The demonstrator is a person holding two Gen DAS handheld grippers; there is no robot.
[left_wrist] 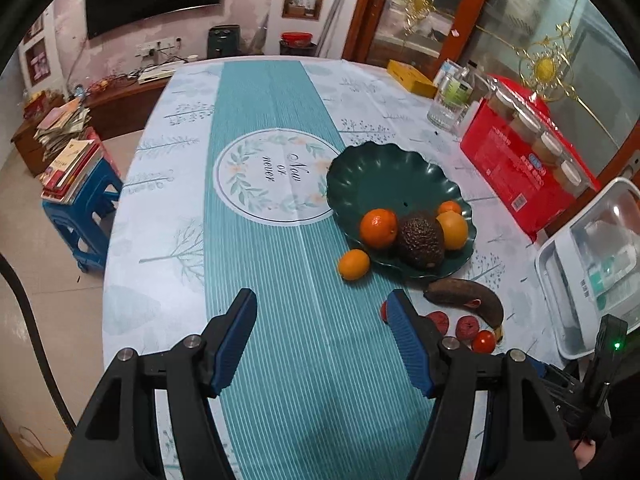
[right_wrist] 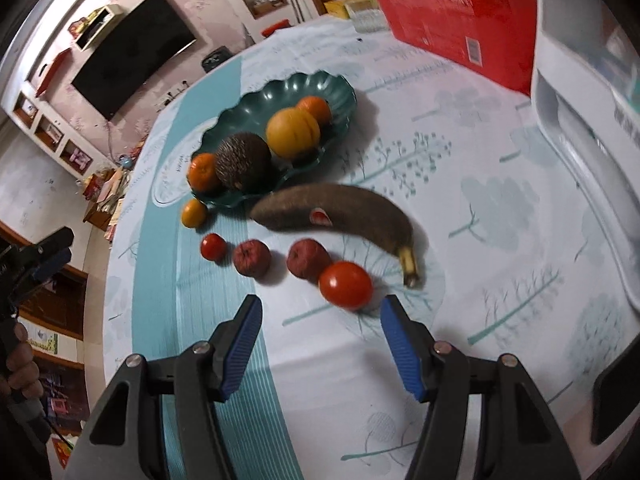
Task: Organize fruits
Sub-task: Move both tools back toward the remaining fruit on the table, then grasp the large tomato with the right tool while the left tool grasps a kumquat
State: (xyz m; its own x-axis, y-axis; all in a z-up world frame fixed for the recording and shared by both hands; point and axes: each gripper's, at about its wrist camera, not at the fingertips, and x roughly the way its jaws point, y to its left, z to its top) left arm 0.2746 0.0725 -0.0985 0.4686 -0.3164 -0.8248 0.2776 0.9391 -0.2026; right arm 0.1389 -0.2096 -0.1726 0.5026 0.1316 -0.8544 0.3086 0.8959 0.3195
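A dark green scalloped plate (left_wrist: 372,176) (right_wrist: 248,104) holds an avocado (left_wrist: 420,238) (right_wrist: 243,160), a tangerine (left_wrist: 378,228) (right_wrist: 202,172), an orange (left_wrist: 453,229) (right_wrist: 293,132) and a smaller tangerine (left_wrist: 449,207) (right_wrist: 316,109). On the cloth beside it lie a small orange (left_wrist: 353,264) (right_wrist: 194,213), a brown banana (left_wrist: 466,296) (right_wrist: 340,216), two wrinkled red dates (right_wrist: 251,258) (right_wrist: 308,258) and two tomatoes (right_wrist: 346,285) (right_wrist: 213,246). My left gripper (left_wrist: 322,312) hovers open over the teal stripe, nothing between its fingers. My right gripper (right_wrist: 318,316) is open just short of the larger tomato.
A red box (left_wrist: 516,160) (right_wrist: 460,20) and a white plastic container (left_wrist: 592,264) (right_wrist: 580,120) stand at the table's right side. A glass jar (left_wrist: 448,104) and yellow box (left_wrist: 412,76) sit at the back. A blue stool (left_wrist: 86,208) with books stands left of the table.
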